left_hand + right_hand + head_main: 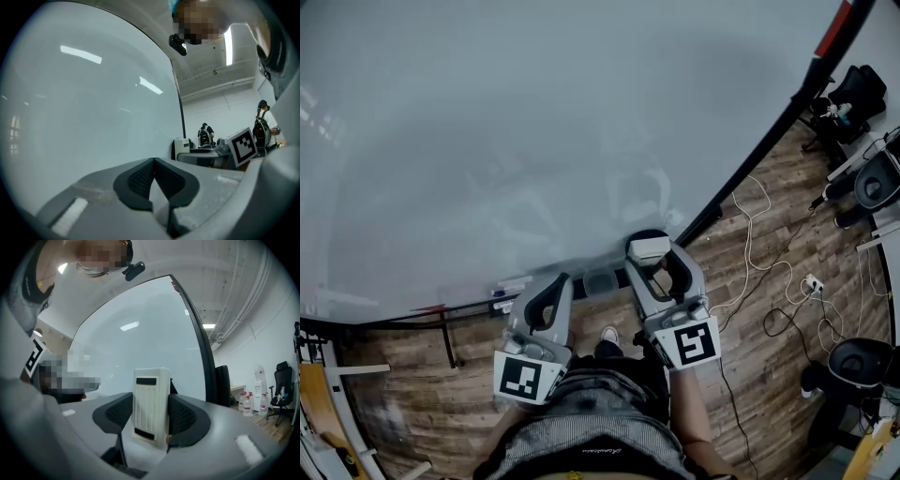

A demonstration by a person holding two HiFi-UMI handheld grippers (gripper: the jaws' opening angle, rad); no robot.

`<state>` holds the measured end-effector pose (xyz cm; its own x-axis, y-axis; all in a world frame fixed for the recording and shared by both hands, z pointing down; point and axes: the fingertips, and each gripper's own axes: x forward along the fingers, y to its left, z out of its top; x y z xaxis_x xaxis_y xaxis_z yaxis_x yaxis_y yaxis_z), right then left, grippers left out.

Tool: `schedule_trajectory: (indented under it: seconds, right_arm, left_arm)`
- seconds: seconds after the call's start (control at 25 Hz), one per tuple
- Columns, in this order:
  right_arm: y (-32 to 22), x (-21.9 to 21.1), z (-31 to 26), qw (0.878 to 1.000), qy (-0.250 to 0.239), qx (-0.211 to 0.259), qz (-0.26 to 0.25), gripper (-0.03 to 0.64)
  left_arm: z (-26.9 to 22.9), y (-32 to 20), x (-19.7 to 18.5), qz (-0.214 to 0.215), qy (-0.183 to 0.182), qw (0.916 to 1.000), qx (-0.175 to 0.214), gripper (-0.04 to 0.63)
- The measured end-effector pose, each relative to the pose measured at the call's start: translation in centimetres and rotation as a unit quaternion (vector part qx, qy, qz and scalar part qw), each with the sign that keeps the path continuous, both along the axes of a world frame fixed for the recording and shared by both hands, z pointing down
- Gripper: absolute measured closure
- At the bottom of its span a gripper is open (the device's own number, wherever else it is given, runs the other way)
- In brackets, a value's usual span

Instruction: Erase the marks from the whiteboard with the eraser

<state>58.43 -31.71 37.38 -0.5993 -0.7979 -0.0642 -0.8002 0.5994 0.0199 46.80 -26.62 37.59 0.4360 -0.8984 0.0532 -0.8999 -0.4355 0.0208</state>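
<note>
Filling most of the head view, a wide pale whiteboard (pixel 534 122) above wood flooring (pixel 769 309). Raised near its lower edge, right gripper (pixel 651 255) with jaws pinching an upright white eraser (pixel 151 401). Just beside it, left gripper (pixel 153 165), pads pressed together on nothing.

Head view: up high, staring steeply down. whiteboard (pixel 534 122) fills top, floor (pixel 769 309) below, left gripper (pixel 555 283) and right gripper (pixel 652 248) low in frame.
Left gripper view: tight behind own jaws, tilted up along board, other gripper's marker cube (pixel 243 146) at right.
Right gripper view: tight behind own jaws, eraser (pixel 151 401) dead centre, very close.
Board shared by all three.
</note>
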Motion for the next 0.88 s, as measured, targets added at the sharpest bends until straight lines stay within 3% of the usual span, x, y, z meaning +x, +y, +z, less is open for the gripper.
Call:
schedule_trajectory:
  seconds: [0.44,0.88]
  right_arm:
    - [1.7,-2.5,0.3,0.999,-0.01,-0.003,0.048,0.376]
    - [4.0,-8.6,0.2,0.998,0.006,-0.012,0.06,0.376]
  left_arm:
    - [-0.1,1.5,-3.8,0.024,0.003,0.9997,0.003,0.592]
    - [0.1,3.9,-10.0,0.026,0.006,0.9997,-0.002,0.592]
